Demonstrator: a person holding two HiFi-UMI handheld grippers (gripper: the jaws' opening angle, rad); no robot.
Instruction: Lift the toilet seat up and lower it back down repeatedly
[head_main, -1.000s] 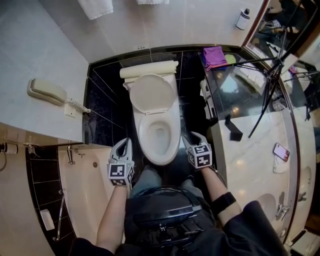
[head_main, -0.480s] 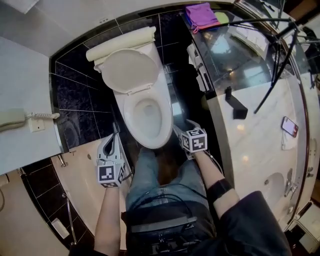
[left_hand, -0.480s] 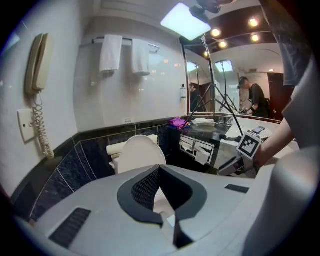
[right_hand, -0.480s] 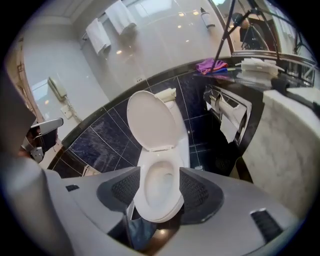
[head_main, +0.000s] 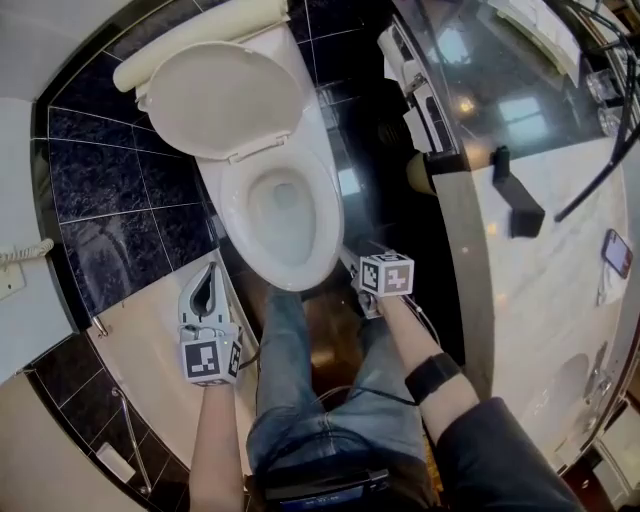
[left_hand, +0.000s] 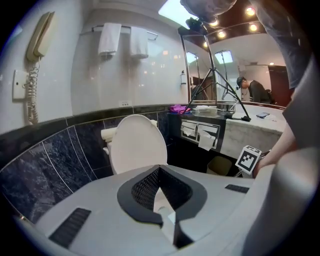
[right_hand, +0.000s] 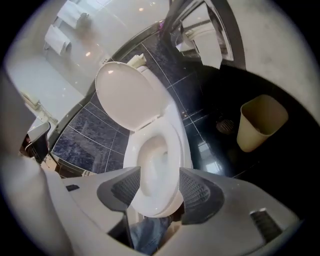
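The toilet seat (head_main: 228, 212) lay flat on the bowl, with the lid (head_main: 222, 85) tipped up at the back. It looked like stiff, smooth plastic, light and hinged at the rear. The front edge seemed the best place to take it, and it would want lowering gently. The right claw (right_hand: 159, 176), its jaws just opened wide, hung near that front edge and touched nothing. The left claw (left_hand: 159, 169) was pressed together, empty, beside the bowl.
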